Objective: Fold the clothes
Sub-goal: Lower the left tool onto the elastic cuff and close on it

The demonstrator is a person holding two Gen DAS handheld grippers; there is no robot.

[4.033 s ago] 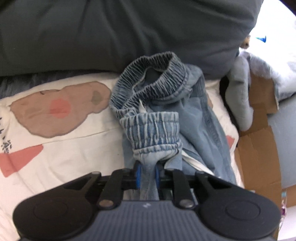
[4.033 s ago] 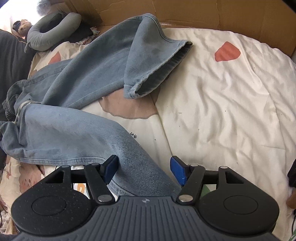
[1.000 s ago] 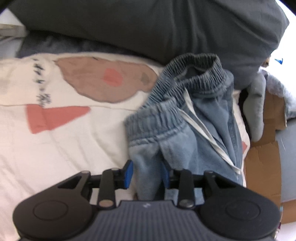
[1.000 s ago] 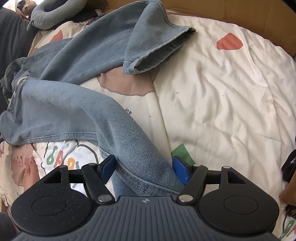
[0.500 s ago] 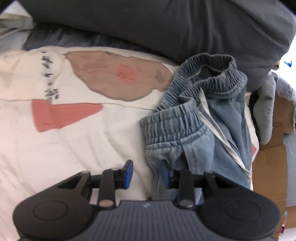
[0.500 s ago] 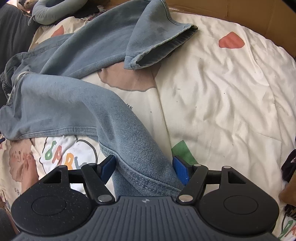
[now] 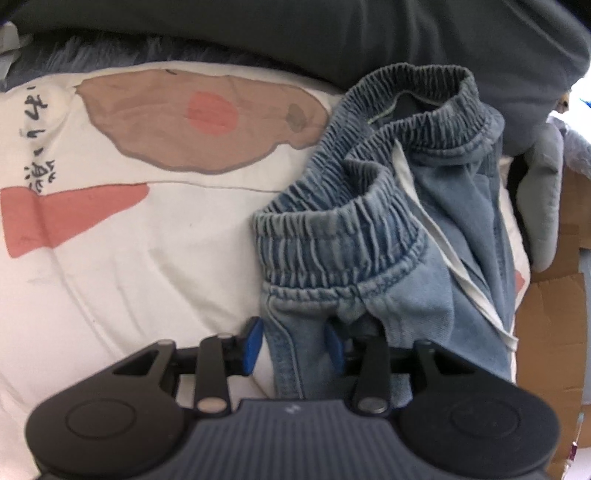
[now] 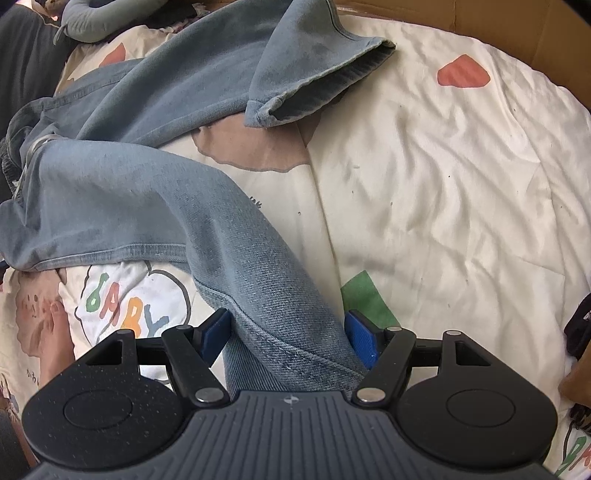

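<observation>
Left wrist view shows the left gripper point(image 7: 291, 349) low over the waist end of a pair of jeans point(image 7: 388, 258), which lie on a printed bedsheet point(image 7: 129, 258) just below a dark grey pillow point(image 7: 295, 33). Its jaws have just been opening; a fold of denim below the elastic waistband point(image 7: 340, 229) sits between the blue pads, but the left pad stands clear of the cloth, so the grip looks let go rather than pressing. A white drawstring point(image 7: 443, 240) trails down the right side of the bunched waist. From the right wrist camera, the right gripper point(image 8: 291, 336) has its fingers set wide with one trouser leg point(image 8: 258, 258) running up between them; the cloth fills the gap and seems to touch both pads, so I judge it held there. The other leg point(image 8: 295, 62) lies further off, its hem point(image 8: 321, 85) gaping open toward a cardboard edge point(image 8: 480, 22). As for the folding, little looks finished: the legs are spread apart in a V and not laid one on the other, and the waist is crumpled. Bringing the legs together, smoothing them and doubling the length all appear left to do.
</observation>
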